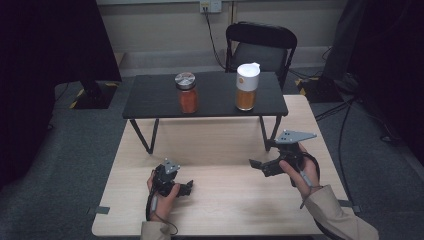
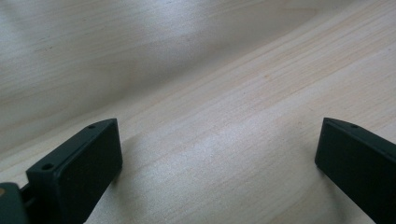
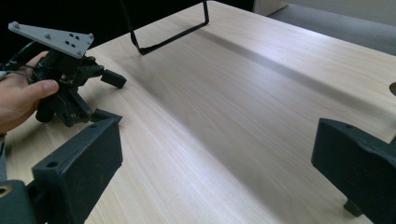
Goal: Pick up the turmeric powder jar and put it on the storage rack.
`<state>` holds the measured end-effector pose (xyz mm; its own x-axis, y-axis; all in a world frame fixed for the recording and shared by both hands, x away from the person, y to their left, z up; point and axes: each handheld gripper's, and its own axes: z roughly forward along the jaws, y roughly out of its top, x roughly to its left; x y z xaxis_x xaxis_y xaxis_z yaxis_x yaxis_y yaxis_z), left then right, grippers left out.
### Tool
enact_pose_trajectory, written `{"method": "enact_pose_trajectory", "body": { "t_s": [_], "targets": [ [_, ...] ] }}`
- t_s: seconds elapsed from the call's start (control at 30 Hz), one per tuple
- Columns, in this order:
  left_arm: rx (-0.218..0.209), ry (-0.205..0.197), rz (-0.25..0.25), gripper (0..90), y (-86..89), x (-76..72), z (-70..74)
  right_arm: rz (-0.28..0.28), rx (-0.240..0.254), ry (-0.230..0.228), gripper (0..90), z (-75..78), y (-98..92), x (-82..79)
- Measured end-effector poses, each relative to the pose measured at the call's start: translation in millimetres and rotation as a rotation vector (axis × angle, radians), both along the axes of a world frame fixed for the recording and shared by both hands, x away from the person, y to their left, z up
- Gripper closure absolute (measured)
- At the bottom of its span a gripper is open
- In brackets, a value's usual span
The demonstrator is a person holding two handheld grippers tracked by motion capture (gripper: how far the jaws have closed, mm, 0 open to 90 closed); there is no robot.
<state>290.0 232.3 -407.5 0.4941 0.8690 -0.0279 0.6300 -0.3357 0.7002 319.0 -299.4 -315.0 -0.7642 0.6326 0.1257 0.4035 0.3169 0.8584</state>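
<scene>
A glass jar [image 1: 187, 95] with a silver lid and red-orange powder stands on the left part of a small black table [image 1: 210, 107]. To its right stands a bottle [image 1: 246, 87] with a white cap and orange contents. My left gripper [image 1: 186, 187] [image 2: 219, 133] rests low over the wooden table [image 1: 225, 200], open, with only bare wood between its jaws. My right gripper [image 1: 259, 168] [image 3: 218, 128] hovers at the right, open and holding nothing, its jaws pointing left. In the right gripper view the left gripper [image 3: 112, 97] sits in a hand [image 3: 21, 98].
The black table stands on thin wire legs [image 3: 168, 39] at the far half of the wooden table. A black folding chair [image 1: 260, 47] stands behind it. Cables [image 1: 345, 125] run over the grey carpet at the right.
</scene>
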Motion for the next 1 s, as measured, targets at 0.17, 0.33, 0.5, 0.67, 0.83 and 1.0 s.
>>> {"method": "enact_pose_trajectory", "body": {
  "t_s": [0.17,0.33,0.5,0.67,0.83,1.0],
  "targets": [
    [0.000,0.000,0.000,0.0,0.0,0.0,0.0,0.002,0.001,0.009,0.8,-7.2,-1.7,-0.5],
    [0.000,0.000,0.000,0.0,0.0,0.0,0.0,0.005,-0.003,0.011,0.8,-12.4,-1.9,-1.4],
    [0.000,0.000,0.000,0.0,0.0,0.0,0.0,0.011,-0.002,0.019,0.8,-19.2,-2.9,-2.2],
    [0.000,0.000,0.000,0.0,0.0,0.0,0.0,0.010,-0.004,0.025,0.8,-23.7,-3.6,-2.7],
    [0.001,0.000,0.000,0.0,0.0,0.0,0.1,0.014,-0.005,0.027,0.8,-28.2,-6.0,-3.6],
    [0.001,0.000,0.000,0.0,0.0,0.0,0.1,0.018,-0.010,0.026,0.8,-31.2,-8.0,-4.8]
  ]
}}
